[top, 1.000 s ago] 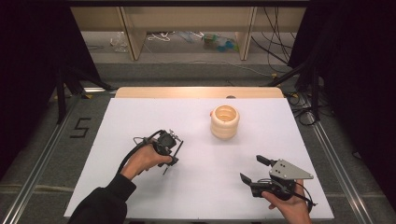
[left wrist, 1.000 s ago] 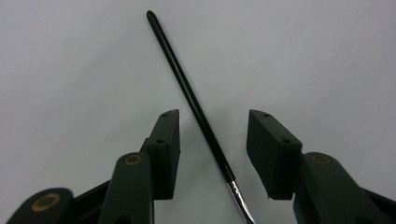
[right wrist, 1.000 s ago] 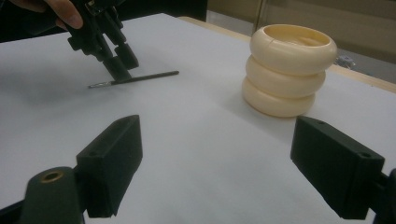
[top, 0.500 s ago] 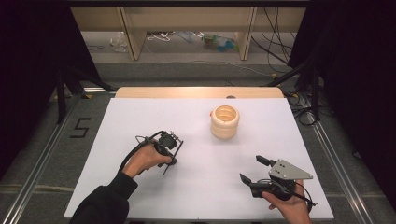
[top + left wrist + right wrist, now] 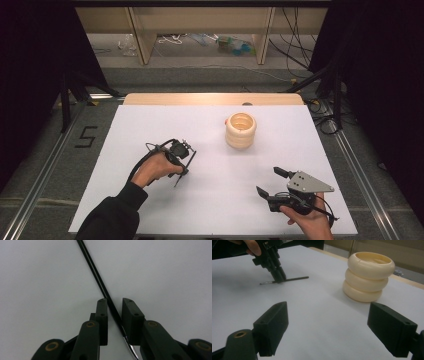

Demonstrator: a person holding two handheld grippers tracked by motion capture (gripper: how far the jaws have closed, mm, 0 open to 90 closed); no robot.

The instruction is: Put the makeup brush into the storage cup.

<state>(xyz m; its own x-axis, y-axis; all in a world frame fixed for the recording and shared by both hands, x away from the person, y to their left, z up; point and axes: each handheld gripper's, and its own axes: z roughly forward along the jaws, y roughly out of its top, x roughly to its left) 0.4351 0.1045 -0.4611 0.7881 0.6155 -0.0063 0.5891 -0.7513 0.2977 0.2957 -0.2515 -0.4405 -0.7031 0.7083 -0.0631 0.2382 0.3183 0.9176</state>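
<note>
Black rod (image 5: pixel 287 280), thin and long, lies flat on the white counter (image 5: pixel 150 125) under your left claw (image 5: pixel 176 170), left of centre and well apart from the cream ribbed cup (image 5: pixel 240 130) that stands upright toward the far edge. Compared with a second ago almost nothing has changed: your left hand (image 5: pixel 152 167) sits in the same spot with the claw tipped down over the rod, and your right claw (image 5: pixel 272 182) has only drifted a touch nearer your edge of the counter. From above, the rod's long axis runs diagonally, from near-left to far-right; its silvery tip (image 5: pixel 263 283) points away from the cup. In the left gripper view the rod (image 5: pixel 100 282) passes between the narrow jaws, touching the left one, not yet pinched. Your right claw hangs wide apart, holding nothing, aimed toward the cup (image 5: pixel 368 276).
</note>
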